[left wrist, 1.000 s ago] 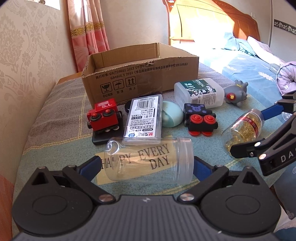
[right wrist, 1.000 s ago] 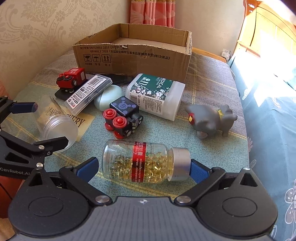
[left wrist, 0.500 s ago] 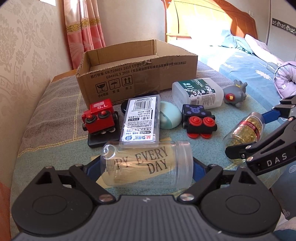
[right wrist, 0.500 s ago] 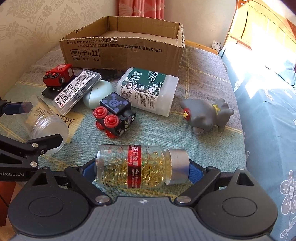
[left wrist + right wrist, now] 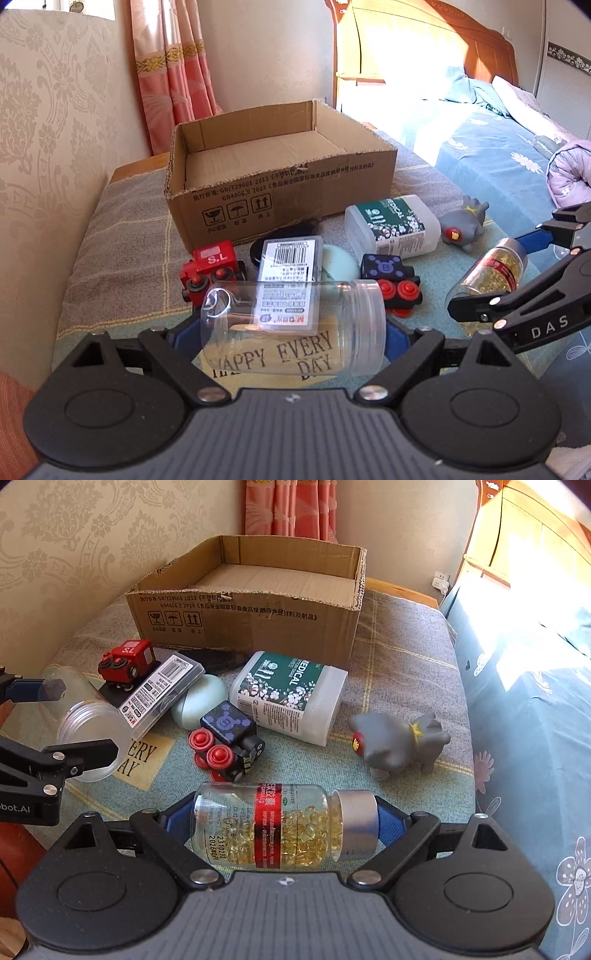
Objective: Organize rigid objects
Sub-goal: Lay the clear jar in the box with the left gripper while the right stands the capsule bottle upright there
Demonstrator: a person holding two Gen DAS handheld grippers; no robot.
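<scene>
On a quilt-covered bed beside a papered wall, two hand-held grippers are lifting items clear of the clutter. The left gripper (image 5: 293, 332) is closing its blue pads on the ends of a clear plastic jar with a screw lid (image 5: 291, 325), held sideways and looking empty. The right gripper (image 5: 273, 823) is clamping a clear glass bottle of golden capsules with a red label and silver cap (image 5: 280, 823) end to end, roughly half full.

Judging by the task, the carrying step is under way: both loads look bound for the open brown cardboard box (image 5: 280, 184) sitting toward the bed's far edge, its floor showing bare. The next move is calling for a forward reach over the box's near wall, then release.

Waiting between grippers and box are a red toy train (image 5: 212, 266), a black toy train with red wheels (image 5: 229, 738), a barcoded clear plastic case (image 5: 288, 266), a pale green egg-shaped object (image 5: 199, 701), a white rectangular bottle with green floral label (image 5: 291, 698) and a grey rubber animal figure (image 5: 399, 742).
</scene>
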